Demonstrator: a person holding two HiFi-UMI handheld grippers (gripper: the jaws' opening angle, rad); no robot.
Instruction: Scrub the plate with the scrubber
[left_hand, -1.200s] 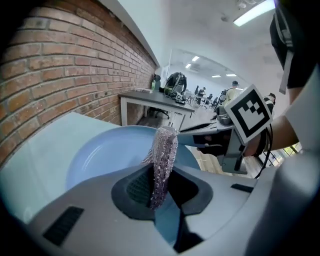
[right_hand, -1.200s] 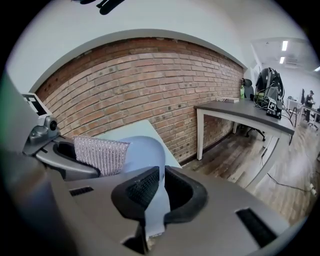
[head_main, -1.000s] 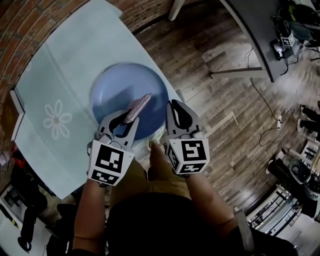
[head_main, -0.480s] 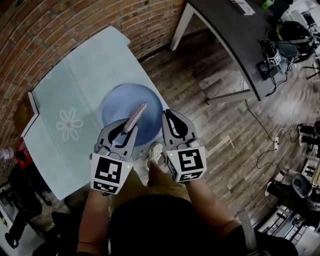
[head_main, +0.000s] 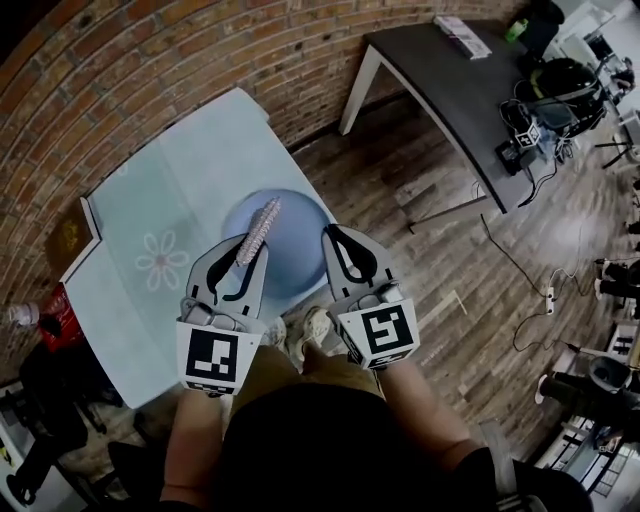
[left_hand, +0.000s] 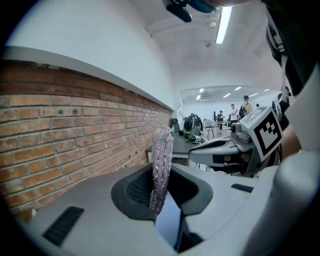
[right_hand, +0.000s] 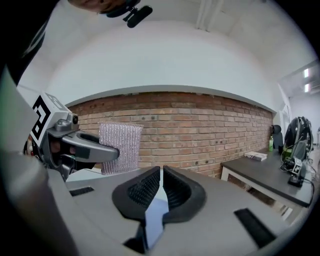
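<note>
A blue plate (head_main: 300, 232) lies on the pale blue tablecloth (head_main: 150, 210), near its front corner. My left gripper (head_main: 250, 250) is shut on a thin, glittery pink-grey scrubber (head_main: 257, 231), held on edge above the plate's left part. In the left gripper view the scrubber (left_hand: 161, 167) stands upright between the jaws, with brick wall behind. My right gripper (head_main: 333, 238) hovers over the plate's right rim, shut with nothing in it. In the right gripper view its ribbed pads (right_hand: 150, 188) meet, and the scrubber (right_hand: 120, 148) shows flat-on at the left.
A white flower print (head_main: 162, 260) marks the cloth left of the plate. A brick wall (head_main: 200, 60) backs the table. A dark desk (head_main: 450, 80) stands to the right on wooden floor (head_main: 430, 230). The person's shoes (head_main: 300, 330) show below the grippers.
Both grippers have lifted away from the plate, the scrubber still held in the left one. The head view has swung up, so the plate looks smaller and the wall fills more of it.
</note>
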